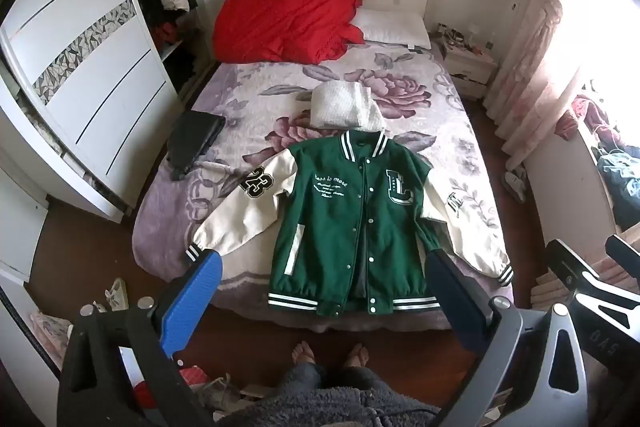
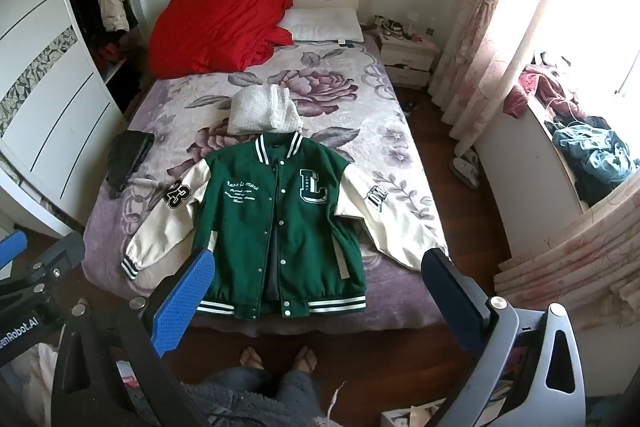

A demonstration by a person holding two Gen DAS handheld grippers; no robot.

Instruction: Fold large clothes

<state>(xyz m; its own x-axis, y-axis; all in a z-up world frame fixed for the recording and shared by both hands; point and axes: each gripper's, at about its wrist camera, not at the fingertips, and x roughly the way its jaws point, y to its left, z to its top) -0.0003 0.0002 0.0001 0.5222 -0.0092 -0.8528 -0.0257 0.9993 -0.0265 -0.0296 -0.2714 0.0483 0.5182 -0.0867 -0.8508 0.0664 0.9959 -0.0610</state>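
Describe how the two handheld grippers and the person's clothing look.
Each gripper, left gripper and right gripper, has a textured blue pad facing a dark navy one, on black and grey frames with silver bolts. The person wears grey fleecy trousers.

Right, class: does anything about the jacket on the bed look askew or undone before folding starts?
Mostly tidy: the jacket lies flat, face up, sleeves spread. The front is unsnapped from mid-chest to the hem, gaping to show dark lining. Both grippers, left and right, are open and off it.
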